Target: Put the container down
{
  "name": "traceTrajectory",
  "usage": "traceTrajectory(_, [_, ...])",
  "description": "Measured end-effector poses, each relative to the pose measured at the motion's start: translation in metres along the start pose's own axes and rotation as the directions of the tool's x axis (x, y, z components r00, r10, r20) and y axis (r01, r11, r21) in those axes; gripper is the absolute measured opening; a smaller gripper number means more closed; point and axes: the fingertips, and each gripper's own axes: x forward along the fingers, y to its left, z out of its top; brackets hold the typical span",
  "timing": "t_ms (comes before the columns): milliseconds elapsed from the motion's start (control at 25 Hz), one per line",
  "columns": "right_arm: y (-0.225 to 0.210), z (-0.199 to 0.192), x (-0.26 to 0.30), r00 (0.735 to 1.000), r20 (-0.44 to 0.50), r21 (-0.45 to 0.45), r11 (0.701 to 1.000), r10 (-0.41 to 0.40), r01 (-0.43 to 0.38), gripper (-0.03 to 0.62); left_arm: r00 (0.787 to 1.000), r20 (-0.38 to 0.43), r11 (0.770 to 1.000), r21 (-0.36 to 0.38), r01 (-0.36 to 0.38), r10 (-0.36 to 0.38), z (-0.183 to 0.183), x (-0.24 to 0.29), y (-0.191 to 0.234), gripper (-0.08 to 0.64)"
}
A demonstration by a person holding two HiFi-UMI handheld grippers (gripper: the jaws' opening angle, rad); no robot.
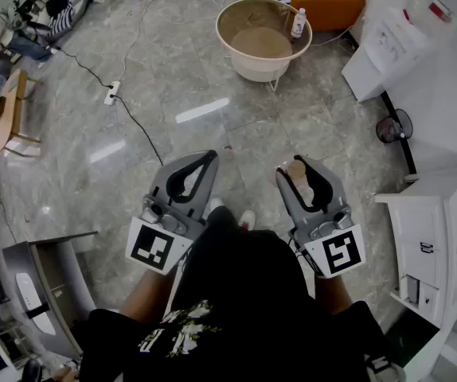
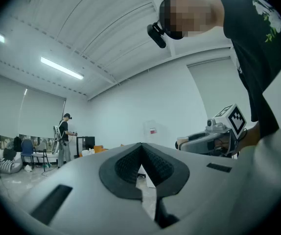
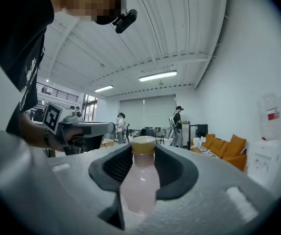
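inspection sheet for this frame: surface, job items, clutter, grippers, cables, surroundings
Surface: grey stone floor; round beige table ahead.
Job's things: pink bottle with tan cap, held above the floor, not set down.
Clutter: second bottle upright on the table.
Grippers: left gripper shut, empty; right gripper shut on the pink bottle.
Cables: black cable across the floor to a power strip.
Surroundings: orange sofa, white cabinets, people in the background.
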Motion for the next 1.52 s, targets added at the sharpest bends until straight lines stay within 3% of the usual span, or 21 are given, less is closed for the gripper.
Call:
traceTrajectory(560, [0.007, 0.000, 0.013, 0.998, 0.006, 0.025, 0.998, 0.066, -0.066, 0.135, 1.000, -0.002, 0.999, -0.032, -0.030, 0.030, -0.010, 0.000, 0.004, 0.005])
traceTrajectory(840, [0.017, 0.002, 0.050, 0.997, 0.016, 0.025, 0.997, 0.072, -0.072, 0.135, 0.997, -0.013, 0.996, -0.048, -0.080, 0.080, -0.019, -0.016, 0.047, 0.005])
traceTrajectory(1200, [0.014, 0.005, 0.111, 0.998, -0.003, 0.042, 0.997, 0.064, -0.064, 0.135, 0.998, -0.035, 0.998, -0.053, -0.044, 0.043, -0.023, 0.003, 0.105, 0.005])
traceTrajectory(1520, [0.001, 0.012, 0.176, 0.999, -0.018, 0.040, 0.998, 0.051, -0.050, 0.135, 0.997, -0.057, 0.999, -0.004, -0.054, 0.053, -0.028, 0.015, 0.176, 0.005])
